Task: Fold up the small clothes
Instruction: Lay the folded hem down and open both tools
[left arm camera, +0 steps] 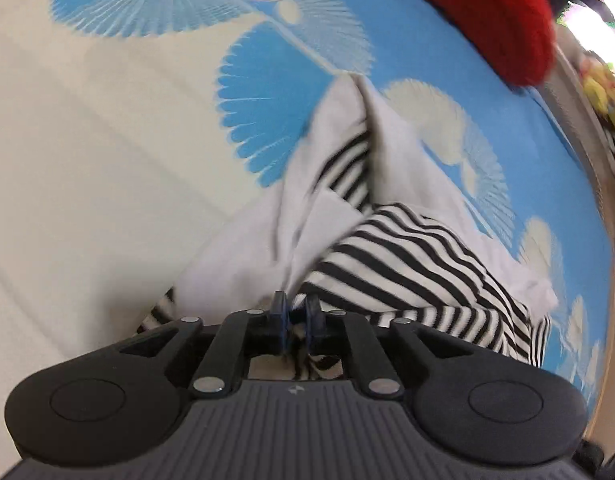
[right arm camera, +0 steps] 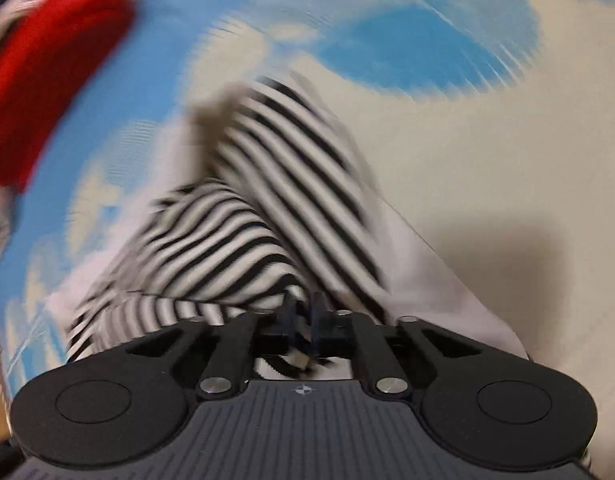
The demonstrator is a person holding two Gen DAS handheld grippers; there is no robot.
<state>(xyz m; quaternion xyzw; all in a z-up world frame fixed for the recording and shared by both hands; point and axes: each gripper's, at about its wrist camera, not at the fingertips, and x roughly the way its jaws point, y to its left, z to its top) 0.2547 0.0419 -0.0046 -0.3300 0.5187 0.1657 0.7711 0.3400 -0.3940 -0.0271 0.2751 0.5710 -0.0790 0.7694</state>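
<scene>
Here, a blue-and-cream patterned bedsheet (left arm camera: 87, 152) carries a rumpled black-and-white striped garment (left arm camera: 407, 264), near a red cloth (left arm camera: 487, 12). The left gripper (left arm camera: 296, 312) is nearly closed, pinching the garment's edge; the right gripper (right arm camera: 303, 316) also pinches it, jaws slightly apart. The thin fabric could slip free, spoiling the fold.
</scene>
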